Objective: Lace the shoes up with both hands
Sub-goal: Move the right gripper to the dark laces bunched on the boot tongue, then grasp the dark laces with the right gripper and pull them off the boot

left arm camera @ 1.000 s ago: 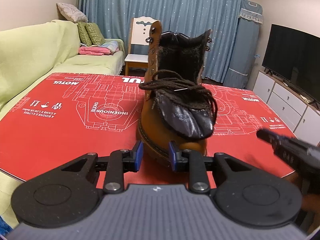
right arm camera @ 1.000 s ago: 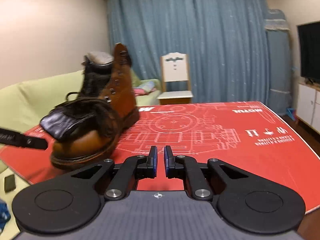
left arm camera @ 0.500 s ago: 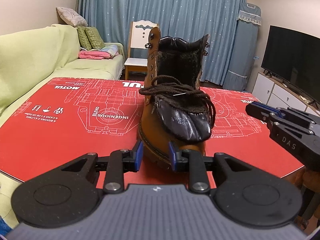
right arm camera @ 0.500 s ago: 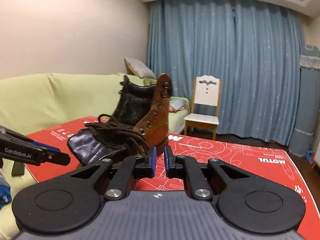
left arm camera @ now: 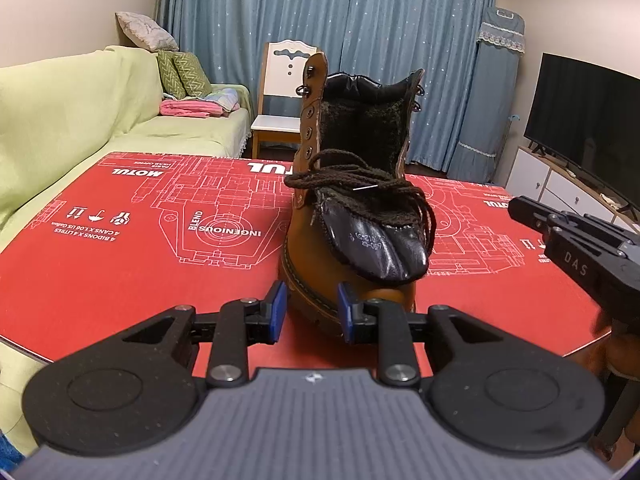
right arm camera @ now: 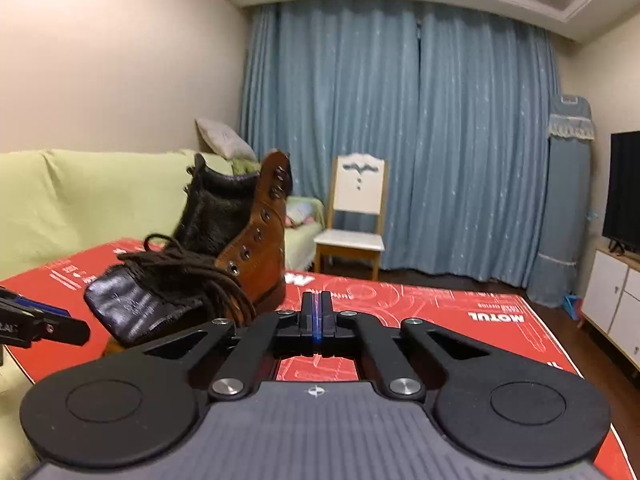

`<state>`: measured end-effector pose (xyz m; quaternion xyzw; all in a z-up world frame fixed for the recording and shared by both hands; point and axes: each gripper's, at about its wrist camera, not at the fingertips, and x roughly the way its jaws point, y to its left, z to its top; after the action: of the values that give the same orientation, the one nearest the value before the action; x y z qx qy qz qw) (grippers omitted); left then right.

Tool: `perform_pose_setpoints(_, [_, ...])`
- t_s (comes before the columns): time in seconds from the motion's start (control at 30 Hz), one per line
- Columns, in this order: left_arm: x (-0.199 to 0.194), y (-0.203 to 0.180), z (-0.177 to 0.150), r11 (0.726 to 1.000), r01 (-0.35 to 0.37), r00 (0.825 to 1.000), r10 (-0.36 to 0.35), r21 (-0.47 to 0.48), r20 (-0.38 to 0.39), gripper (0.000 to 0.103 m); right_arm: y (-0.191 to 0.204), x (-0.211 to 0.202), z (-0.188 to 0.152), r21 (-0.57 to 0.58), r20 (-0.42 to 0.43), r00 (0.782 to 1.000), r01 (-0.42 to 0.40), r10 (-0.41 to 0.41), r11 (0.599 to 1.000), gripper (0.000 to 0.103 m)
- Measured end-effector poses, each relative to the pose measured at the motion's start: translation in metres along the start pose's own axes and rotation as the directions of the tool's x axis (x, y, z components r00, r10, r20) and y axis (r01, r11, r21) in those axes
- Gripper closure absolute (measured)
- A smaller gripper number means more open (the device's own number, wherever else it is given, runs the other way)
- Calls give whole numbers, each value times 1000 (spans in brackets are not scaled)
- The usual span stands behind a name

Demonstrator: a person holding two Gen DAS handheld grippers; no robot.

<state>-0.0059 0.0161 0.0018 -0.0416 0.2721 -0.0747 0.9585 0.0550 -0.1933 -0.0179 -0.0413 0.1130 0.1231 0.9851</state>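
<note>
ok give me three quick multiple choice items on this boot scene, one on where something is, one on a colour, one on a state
1. Where does the boot stand?
A. on the red cardboard
B. on the sofa
C. on the white chair

2. What colour are the pads on the left gripper fingers?
A. green
B. blue
C. yellow

3. How is the right gripper?
A. open around the lace
B. shut on the boot's tongue
C. shut on nothing

Key: 1 A, the sole sits on the printed red sheet; 2 B, both pads show blue; 3 C, its fingers meet with nothing between them, clear of the laces.
</note>
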Motion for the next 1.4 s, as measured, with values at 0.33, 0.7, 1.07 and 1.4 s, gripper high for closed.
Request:
perform_pose_setpoints(0.33, [0,1,0,1000,1,1000,-1,1,1,80,11,4,2,-35,-32,995,-97,95,995,87])
perform_pose_setpoints(0.7, [-2,7,3,1000,-13,1000,13,-2,10,80,38,25,23,-183,-80,974,-221,210,958,88])
perform_pose_setpoints(1.07, [2,12,3,1000,-17,1000,17,-7,4,80,74,62,52,-538,-254,921,-388,295,749,88])
perform_pose_setpoints(1.4, [7,16,6,1000,-19,1000,19,-4,5,80,80,87,51,-628,-382,882,-468,277,622,86])
